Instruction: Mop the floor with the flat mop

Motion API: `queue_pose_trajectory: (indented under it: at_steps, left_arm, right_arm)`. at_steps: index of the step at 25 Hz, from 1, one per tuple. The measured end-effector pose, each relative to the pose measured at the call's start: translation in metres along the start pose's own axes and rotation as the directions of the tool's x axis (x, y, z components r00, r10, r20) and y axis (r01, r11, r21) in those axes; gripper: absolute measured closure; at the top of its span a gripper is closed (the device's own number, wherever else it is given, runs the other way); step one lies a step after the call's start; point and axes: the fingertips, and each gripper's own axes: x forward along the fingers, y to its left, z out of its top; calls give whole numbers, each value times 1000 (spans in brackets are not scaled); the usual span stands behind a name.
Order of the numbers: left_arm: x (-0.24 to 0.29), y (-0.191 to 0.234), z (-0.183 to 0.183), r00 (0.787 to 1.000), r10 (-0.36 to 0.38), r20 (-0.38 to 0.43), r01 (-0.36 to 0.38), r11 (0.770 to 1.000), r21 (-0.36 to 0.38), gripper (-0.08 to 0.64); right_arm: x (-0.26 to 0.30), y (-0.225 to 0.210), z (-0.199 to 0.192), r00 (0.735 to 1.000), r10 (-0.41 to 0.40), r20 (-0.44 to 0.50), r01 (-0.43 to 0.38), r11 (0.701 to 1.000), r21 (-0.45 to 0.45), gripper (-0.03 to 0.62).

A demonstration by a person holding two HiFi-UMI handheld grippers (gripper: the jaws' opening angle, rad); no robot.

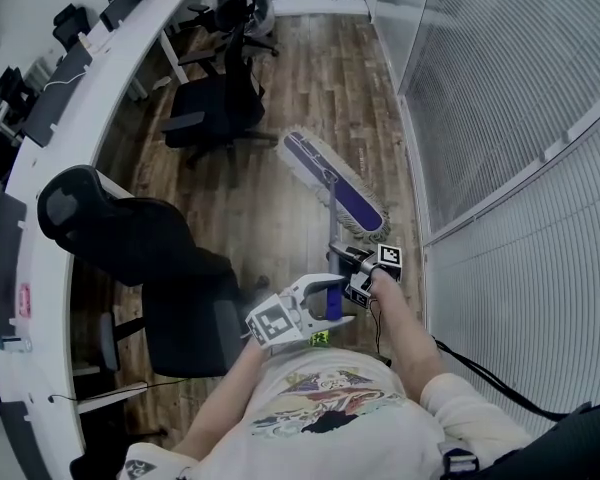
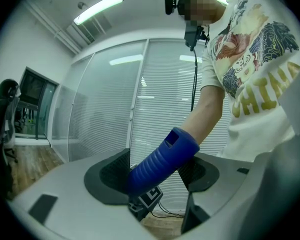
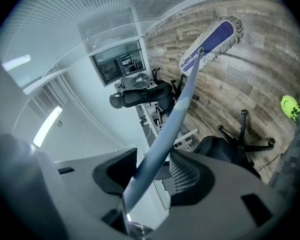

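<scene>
Left claw [image 2: 155, 173] clamps ribbed blue grip [image 2: 165, 156] — fringed mop [image 1: 335, 183] outstretched

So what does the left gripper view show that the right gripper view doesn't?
Only the left gripper view: the mop's blue grip and the person's printed shirt. Only the right gripper view: the pale pole running down to the purple mop head on the wooden floor, plus a black office chair. Both: jaws closed on part of the mop, the left gripper on the grip and the right gripper on the pole, and a ceiling light strip.
</scene>
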Motion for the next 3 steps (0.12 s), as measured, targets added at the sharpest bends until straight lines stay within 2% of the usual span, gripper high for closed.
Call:
queue_pose_trajectory:
  at_steps: [3]
  left_arm:
    - [-6, 3, 1, 1000, -2, 9, 2, 1000, -2, 288]
  right_arm:
    - [5, -1, 0, 1000, 16, 4, -16, 1000, -7, 405]
